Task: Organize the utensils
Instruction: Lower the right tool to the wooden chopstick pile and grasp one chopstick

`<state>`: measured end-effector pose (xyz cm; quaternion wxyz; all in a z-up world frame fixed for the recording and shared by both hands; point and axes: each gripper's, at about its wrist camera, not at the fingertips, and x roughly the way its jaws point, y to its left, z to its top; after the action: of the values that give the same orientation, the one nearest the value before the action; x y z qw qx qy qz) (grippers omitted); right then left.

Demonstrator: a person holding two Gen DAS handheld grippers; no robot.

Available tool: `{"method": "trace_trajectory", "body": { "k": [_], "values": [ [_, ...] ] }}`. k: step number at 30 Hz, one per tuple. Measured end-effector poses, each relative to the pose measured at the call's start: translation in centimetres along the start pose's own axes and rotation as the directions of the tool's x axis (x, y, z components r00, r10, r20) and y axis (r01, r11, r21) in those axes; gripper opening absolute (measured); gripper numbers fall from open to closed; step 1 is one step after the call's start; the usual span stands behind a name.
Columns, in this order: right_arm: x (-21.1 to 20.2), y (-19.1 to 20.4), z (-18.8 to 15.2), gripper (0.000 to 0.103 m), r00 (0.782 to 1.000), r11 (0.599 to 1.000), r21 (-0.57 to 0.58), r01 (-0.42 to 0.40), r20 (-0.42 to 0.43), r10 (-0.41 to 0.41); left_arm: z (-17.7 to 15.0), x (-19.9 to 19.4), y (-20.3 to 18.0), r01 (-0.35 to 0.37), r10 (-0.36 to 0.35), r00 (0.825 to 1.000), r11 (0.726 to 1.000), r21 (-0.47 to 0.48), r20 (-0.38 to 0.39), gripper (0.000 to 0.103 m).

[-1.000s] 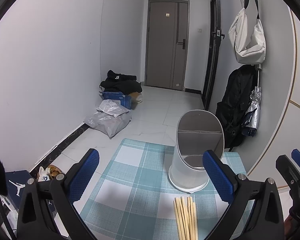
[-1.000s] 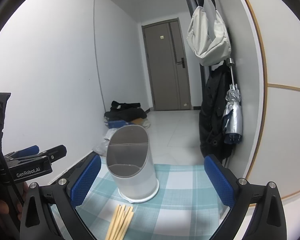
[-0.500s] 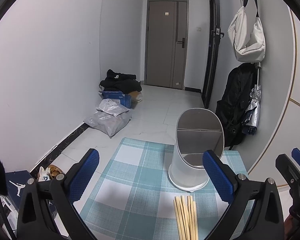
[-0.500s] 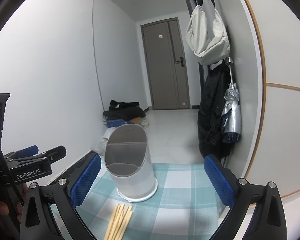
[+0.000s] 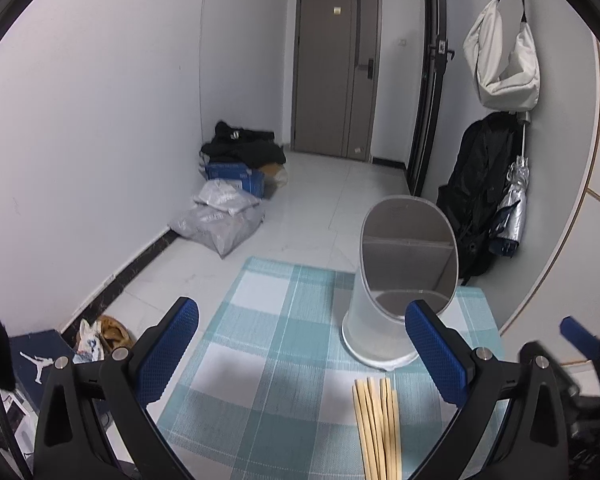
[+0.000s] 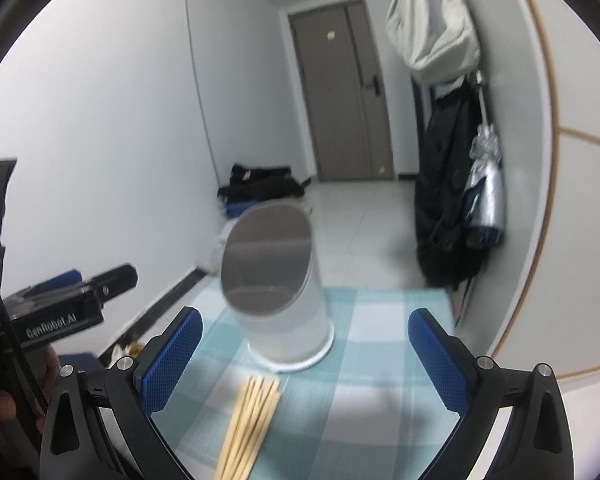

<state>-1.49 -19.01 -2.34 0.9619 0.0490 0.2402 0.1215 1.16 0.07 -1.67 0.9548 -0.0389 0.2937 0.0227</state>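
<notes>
- This is looking like the entrance hallway of a home: a grey door (image 5: 336, 68) with a handle lock is closing off the far end of a narrow, white-walled, tiled passage.
- A pale shoulder bag (image 5: 500, 60) is hanging high on the right wall, with a black backpack (image 5: 476, 192) and a folded silver umbrella (image 5: 514, 200) hanging below it.
- Dark clothes (image 5: 240, 146), a blue box (image 5: 236, 174) and grey plastic parcels (image 5: 220, 220) are lying along the left wall.
- What seems to be a shoe box with a jumping-figure logo (image 5: 32, 360) is sitting at the lower left, partly hidden.
</notes>
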Motion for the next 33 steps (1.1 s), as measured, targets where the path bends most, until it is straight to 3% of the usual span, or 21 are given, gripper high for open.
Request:
{"method": "trace_trajectory", "body": {
  "k": [7,11,16,23,27,28,33],
  "values": [
    [3.3,0.3,-2.0,0.103,0.986,1.000,-0.002,-0.021,-0.166,0.020,-0.4,1.1,1.3,-0.001,-0.001,0.996,1.000,-0.028,-0.088,0.102],
    [5.9,0.2,-3.5,0.102,0.959,1.000,-0.008,0.003,-0.283,-0.005,-0.6,1.6,2.3,-0.020,0.016,0.992,0.999,-0.034,-0.123,0.102],
    [8.9,0.1,-5.0,0.084,0.908,1.000,-0.020,0.013,-0.418,-0.020,-0.7,2.7,3.5,-0.027,0.015,0.984,0.998,-0.065,-0.176,0.102],
    [11.9,1.1,-6.6,0.074,0.851,0.998,-0.059,0.008,-0.524,-0.038,-0.8,3.4,5.3,-0.043,0.019,0.974,0.994,-0.101,-0.224,0.102],
    [13.4,1.4,-7.7,0.062,0.815,0.998,-0.061,0.009,-0.577,-0.043,-0.8,3.8,6.2,-0.044,0.003,0.965,0.988,-0.149,-0.260,0.102],
    [13.4,1.7,-7.7,0.061,0.820,0.996,-0.086,0.014,-0.569,-0.061,-0.8,3.8,6.4,-0.043,-0.002,0.963,0.986,-0.162,-0.268,0.102],
    [13.8,2.2,-7.7,0.058,0.804,0.992,-0.120,0.024,-0.588,-0.091,-0.7,3.9,7.0,-0.046,-0.009,0.961,0.980,-0.191,-0.276,0.102]
  ]
}}
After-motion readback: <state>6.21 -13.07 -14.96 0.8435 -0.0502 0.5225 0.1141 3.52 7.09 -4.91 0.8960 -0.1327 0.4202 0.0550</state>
